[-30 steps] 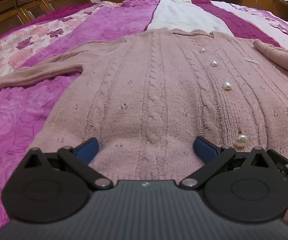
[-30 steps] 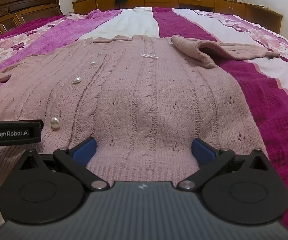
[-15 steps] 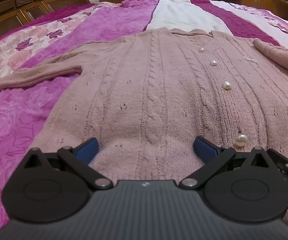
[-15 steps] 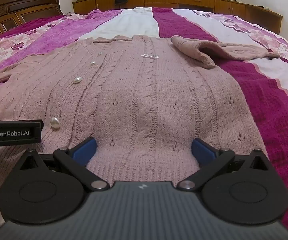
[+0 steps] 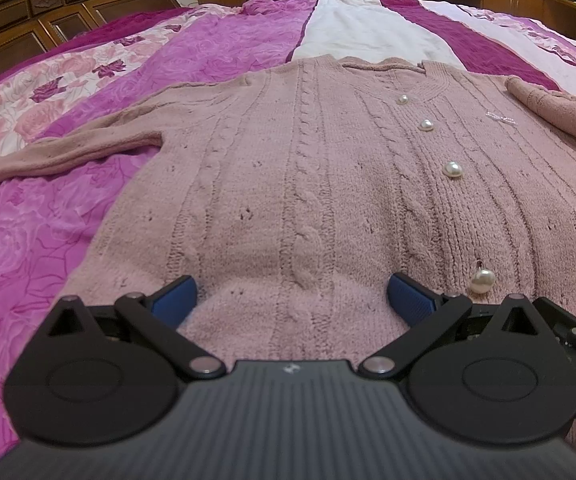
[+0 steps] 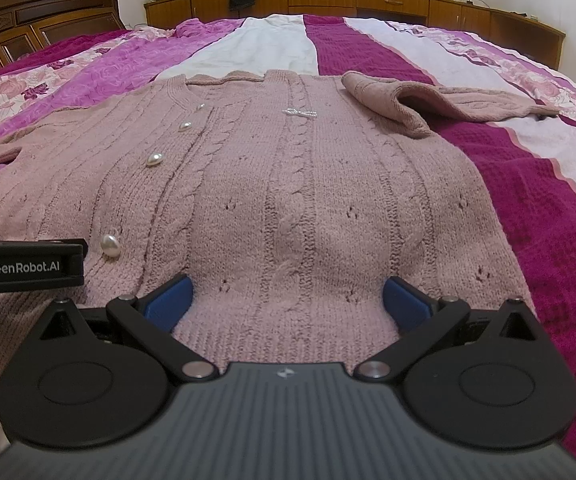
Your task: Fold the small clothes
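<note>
A dusty-pink cable-knit cardigan [image 5: 308, 184] with pearl buttons [image 5: 453, 169] lies flat, front up, on the bed; it also shows in the right wrist view [image 6: 288, 200]. Its left sleeve [image 5: 60, 156] stretches out to the left. Its right sleeve [image 6: 428, 100] is folded back on itself near the shoulder. My left gripper [image 5: 290, 298] is open, its blue pads wide apart over the left half of the hem. My right gripper [image 6: 286, 298] is open over the right half of the hem. Neither holds cloth.
The bed has a striped magenta, pink floral and white cover [image 5: 348, 32]. A dark wooden headboard [image 5: 48, 4] stands at the left and low wooden cabinets [image 6: 368, 0] run along the far wall. The left gripper's body [image 6: 28, 266] shows at the right view's left edge.
Both grippers have stayed open at the hem; the views have barely shifted.
</note>
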